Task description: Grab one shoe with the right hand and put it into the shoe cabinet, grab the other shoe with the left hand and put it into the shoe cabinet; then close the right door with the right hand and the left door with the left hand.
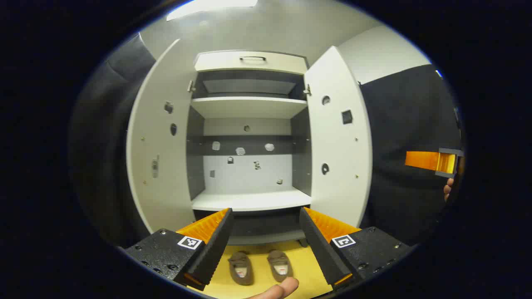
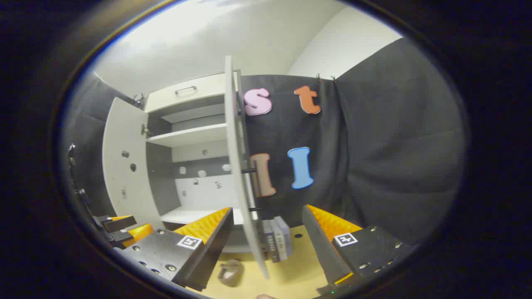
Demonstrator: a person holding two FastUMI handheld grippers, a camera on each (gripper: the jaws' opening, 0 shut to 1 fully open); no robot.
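Shoe cabinet (image 1: 249, 199) wide open, both doors swung out, shelves bare. Two brown shoes (image 1: 259, 266) side by side on yellow floor just in front of cabinet base, neither grabbed yet. Left gripper (image 1: 264, 249) released, fingers spread, nothing between, hovering above pair. Right gripper (image 2: 266, 253) likewise spread and empty, facing edge of right door (image 2: 239, 166); one shoe (image 2: 230, 272) low beside it. Risk: right gripper dropping for shoe clips door edge, knocking it partly closed. Shoes close together — sloppy grab nudges neighbour.

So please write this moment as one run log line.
stage: before first grasp | two brown slippers: on yellow floor | white shoe cabinet: doors open, shelves bare | left gripper: open | right gripper: open
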